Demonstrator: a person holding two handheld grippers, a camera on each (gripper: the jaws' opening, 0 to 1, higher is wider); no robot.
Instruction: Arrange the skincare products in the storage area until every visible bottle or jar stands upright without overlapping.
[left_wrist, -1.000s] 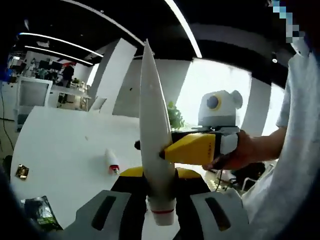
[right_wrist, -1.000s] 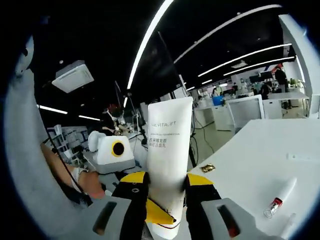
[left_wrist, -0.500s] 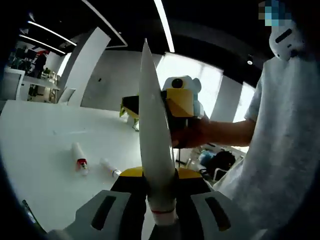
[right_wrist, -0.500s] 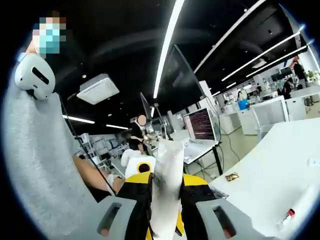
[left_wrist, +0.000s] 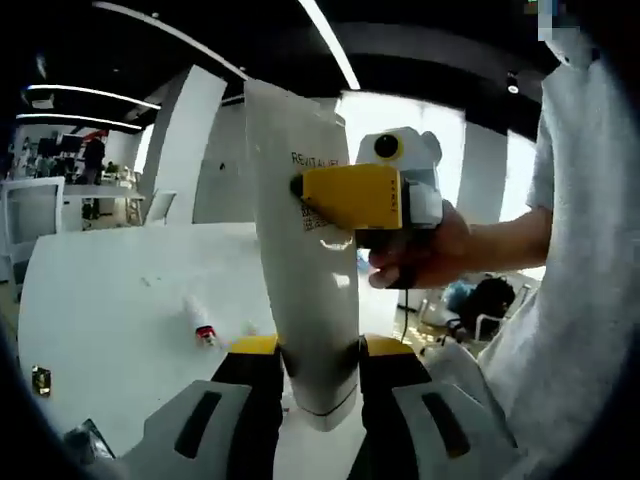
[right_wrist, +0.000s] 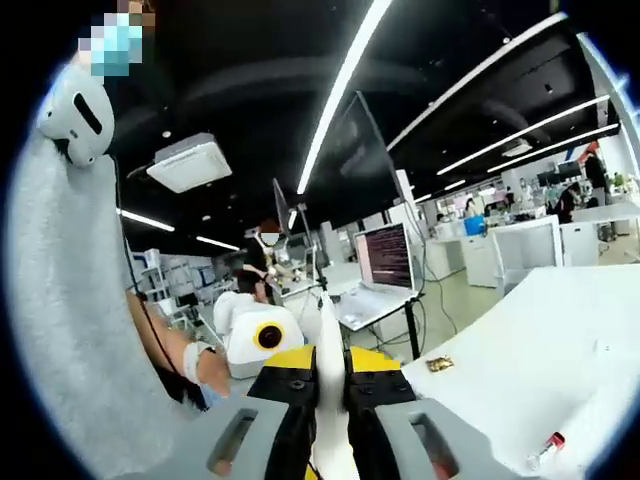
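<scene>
Left gripper (left_wrist: 318, 372) clamps the white tube (left_wrist: 305, 270) near its cap; right gripper (left_wrist: 345, 197) pinches its flattened upper end. Likely light, soft and squeezable: grip the stiffer cap shoulder. Beyond, a small tube (left_wrist: 200, 325) lies on the white table (left_wrist: 110, 300).

A white tube (left_wrist: 305, 270) stands between the jaws of the left tool (left_wrist: 308, 385), blocking the middle of the left gripper view, while the right tool (left_wrist: 345, 197) clamps its upper part from the side and a hand (left_wrist: 420, 255) and grey sleeve (left_wrist: 575, 250) close off that flank. Beyond, the white table (left_wrist: 120, 300) lies open, broken by a small red-capped tube (left_wrist: 200, 325) and a gold packet (left_wrist: 40, 380) near its edge. In the right gripper view, open table (right_wrist: 540, 370) stretches past the tube's thin edge (right_wrist: 330, 390), with a small tube (right_wrist: 545, 445) lying on it.
</scene>
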